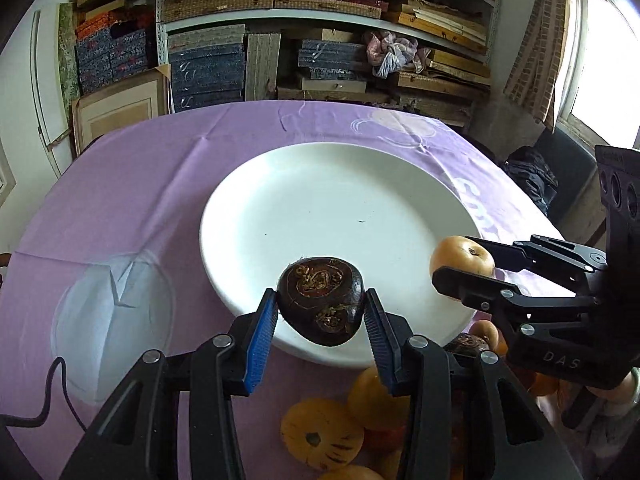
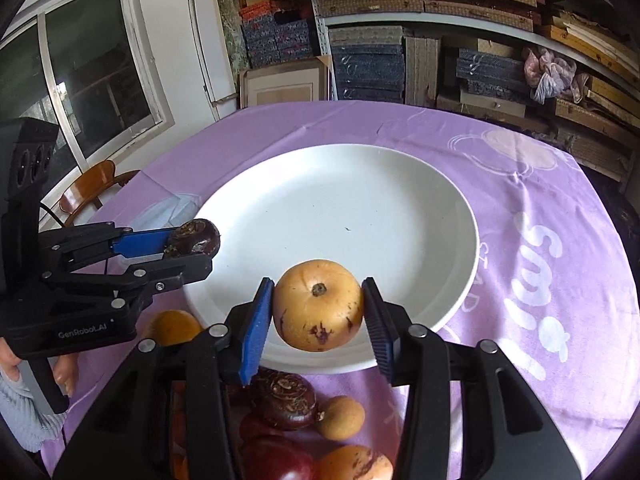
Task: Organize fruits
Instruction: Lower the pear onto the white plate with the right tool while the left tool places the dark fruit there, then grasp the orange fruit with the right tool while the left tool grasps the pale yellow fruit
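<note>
Two grippers over the near rim of a round white plate [image 1: 340, 184] on a purple-clothed table [image 1: 132, 184], loose fruits [image 2: 340, 418] piled near, left gripper [image 1: 320, 312] fingers pinching a dark purple round fruit [image 1: 320, 306], right gripper [image 2: 318, 308] fingers pinching a yellow-brown round fruit [image 2: 318, 304].

The surface [image 1: 140, 184] is covered by a lilac cloth with pale printed shapes. Behind it, metal shelves [image 1: 320, 16] are packed with stacked flat boxes and boards; a bundled rag [image 1: 390, 54] is lodged among them. Daylight is admitted through a curtained window [image 1: 600, 64]. A sliding window [image 2: 80, 64] and a wooden chair [image 2: 86, 188] are seen beside a white wall.
</note>
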